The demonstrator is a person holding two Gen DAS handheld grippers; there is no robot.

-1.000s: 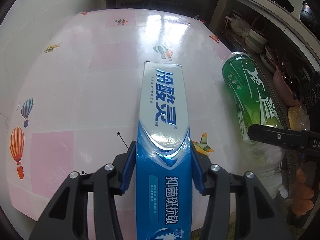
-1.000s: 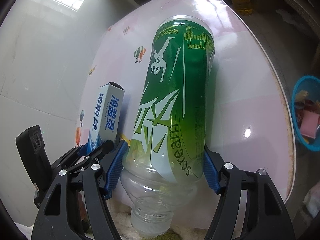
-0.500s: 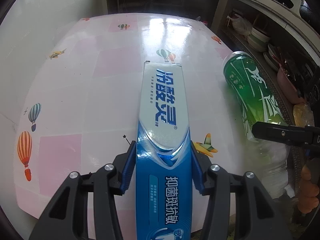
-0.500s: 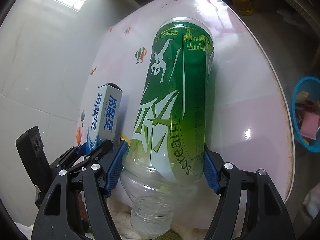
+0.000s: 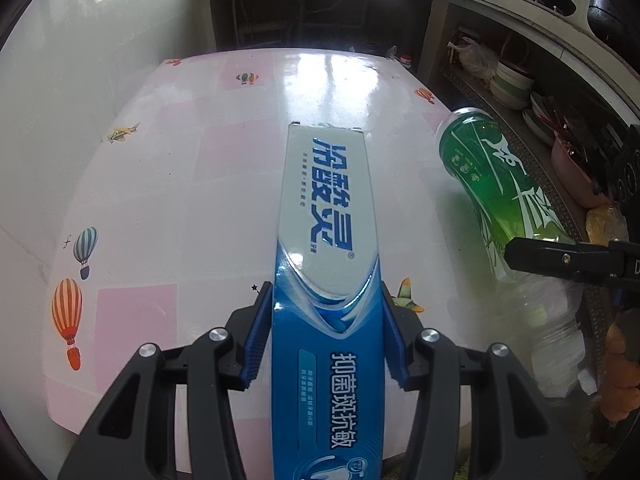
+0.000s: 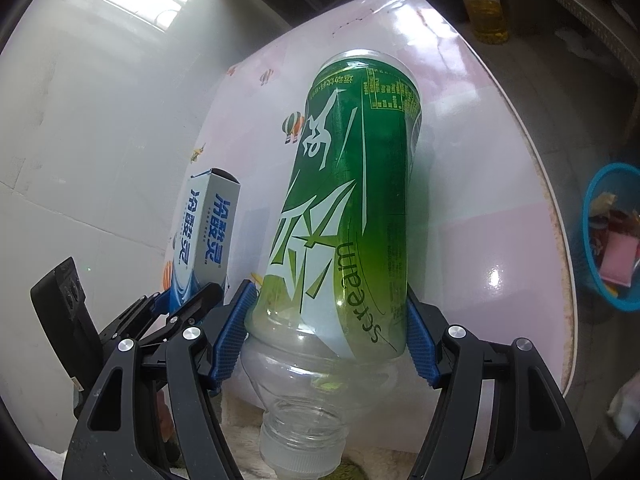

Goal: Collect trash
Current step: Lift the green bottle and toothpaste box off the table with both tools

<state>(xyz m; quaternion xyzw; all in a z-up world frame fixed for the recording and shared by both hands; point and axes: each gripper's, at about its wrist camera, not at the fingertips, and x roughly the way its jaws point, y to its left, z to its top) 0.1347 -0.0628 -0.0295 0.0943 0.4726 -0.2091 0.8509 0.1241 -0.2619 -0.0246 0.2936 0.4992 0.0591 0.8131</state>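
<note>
Jaws of the left gripper [image 5: 325,332] sit about half apart, blue pads [image 5: 256,336] pressed on both long sides of a blue-and-white toothpaste box [image 5: 326,216]; box is held off the table, far end pointing away over the pink-check table [image 5: 160,184]. Right gripper [image 6: 328,336] jaws stand wider, pads clamped on the lower body of a green-label plastic bottle [image 6: 352,200], cap end toward the camera, base tipped up and away above the tabletop. In the right wrist view the box sits just left of the bottle, w/ the left gripper beside it. Blue basket [image 6: 612,236] w/ scraps sits on the floor beyond the table edge, right side. Shelves w/ bowls [image 5: 512,84] behind.
</note>
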